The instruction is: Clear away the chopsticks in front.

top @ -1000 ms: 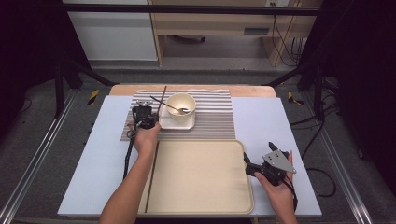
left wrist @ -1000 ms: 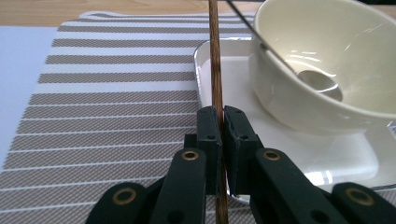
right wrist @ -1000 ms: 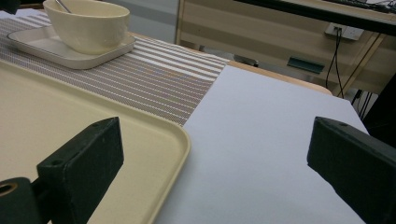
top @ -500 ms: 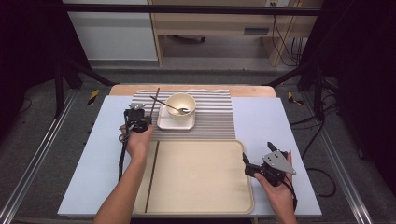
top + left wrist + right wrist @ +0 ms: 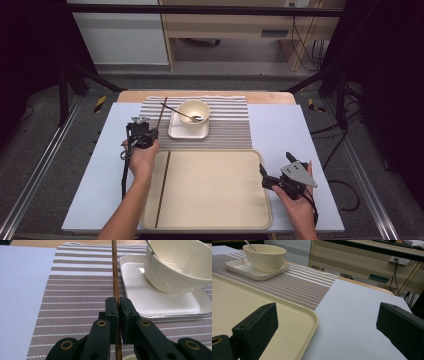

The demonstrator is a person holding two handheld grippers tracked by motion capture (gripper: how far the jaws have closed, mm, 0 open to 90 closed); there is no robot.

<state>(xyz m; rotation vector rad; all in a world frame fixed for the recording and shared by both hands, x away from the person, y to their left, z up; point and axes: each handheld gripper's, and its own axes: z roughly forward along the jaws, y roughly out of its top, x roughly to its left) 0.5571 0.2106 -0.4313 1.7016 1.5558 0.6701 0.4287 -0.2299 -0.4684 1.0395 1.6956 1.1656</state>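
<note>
A thin brown chopstick (image 5: 115, 277) is being clamped between the closed jaws of the left gripper (image 5: 141, 134), which is being held at about ten o'clock on the table, just beyond the tray's far left corner. In the left gripper view, the stick is being seen running straight up toward twelve o'clock, over the striped placemat (image 5: 75, 290) and just beside the white square plate (image 5: 160, 305). On that plate a cream bowl (image 5: 194, 113) with a spoon (image 5: 186, 116) is being carried. A second chopstick (image 5: 163, 187) is being kept on the cream tray (image 5: 215, 190), along its left side, running from twelve to six o'clock. The right gripper (image 5: 274, 176) is being held at about four o'clock, at the tray's right rim, with its jaws being kept wide apart and nothing between them.
</note>
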